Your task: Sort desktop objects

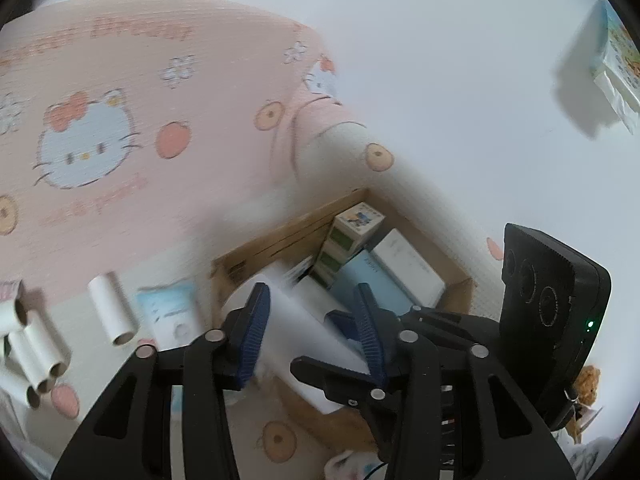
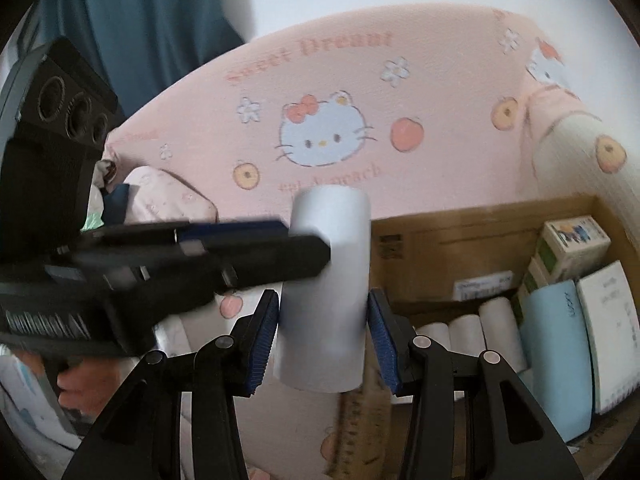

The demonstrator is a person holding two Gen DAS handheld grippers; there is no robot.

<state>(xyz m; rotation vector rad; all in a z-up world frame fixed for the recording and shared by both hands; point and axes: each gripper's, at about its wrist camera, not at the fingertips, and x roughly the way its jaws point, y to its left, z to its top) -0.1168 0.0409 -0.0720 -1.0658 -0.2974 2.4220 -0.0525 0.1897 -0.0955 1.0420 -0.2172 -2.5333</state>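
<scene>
two grippers meet on one white paper roll (image 2: 326,288) above a pink cartoon-cat blanket (image 2: 360,120). below lies an open cardboard box (image 2: 460,248) packed with small cartons (image 2: 568,248), a pale blue pouch (image 2: 556,356) and more white rolls (image 2: 468,332). the right gripper (image 2: 323,334) clamps the roll upright, both blue pads flat against its sides. the left gripper (image 1: 314,336) straddles the same roll part-open; whether its pads press is unclear. loose cardboard tubes (image 1: 112,308) lie on the bedding beside the box.
</scene>
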